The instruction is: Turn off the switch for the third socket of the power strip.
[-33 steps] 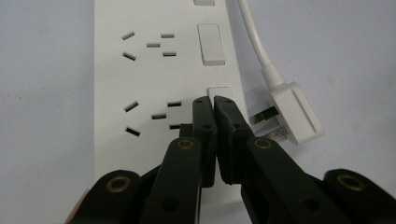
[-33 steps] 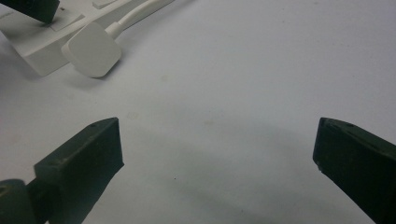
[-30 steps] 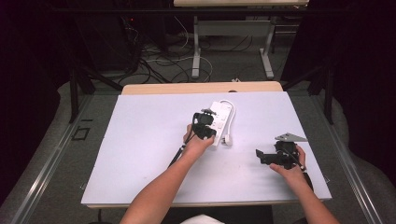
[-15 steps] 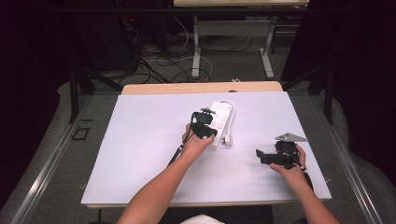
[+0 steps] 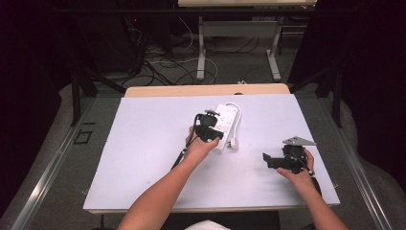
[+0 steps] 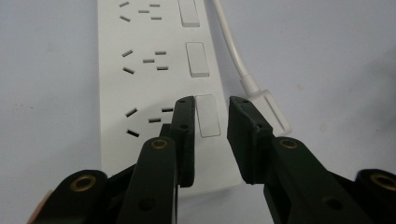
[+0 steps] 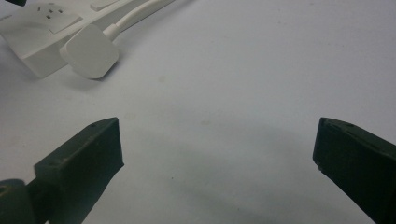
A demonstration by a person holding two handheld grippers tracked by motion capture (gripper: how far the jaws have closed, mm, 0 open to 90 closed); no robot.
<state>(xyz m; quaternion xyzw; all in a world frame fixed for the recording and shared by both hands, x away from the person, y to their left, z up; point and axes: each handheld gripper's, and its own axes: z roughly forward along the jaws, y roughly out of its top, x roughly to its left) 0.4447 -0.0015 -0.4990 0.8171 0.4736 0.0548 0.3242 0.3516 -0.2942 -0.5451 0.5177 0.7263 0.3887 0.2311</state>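
Right gripper [image 5: 271,160] near table [image 5: 143,158] front edge at right, jaws spread wide over bare surface, holding nothing; left gripper [image 6: 210,116] farther in, over near end of white power strip [image 6: 154,70], jaws narrowly parted astride nearest rocker switch [image 6: 208,115]; strip lies mid-table; white plug [image 7: 88,51] just beside strip; cord [image 6: 231,42] runs beyond.
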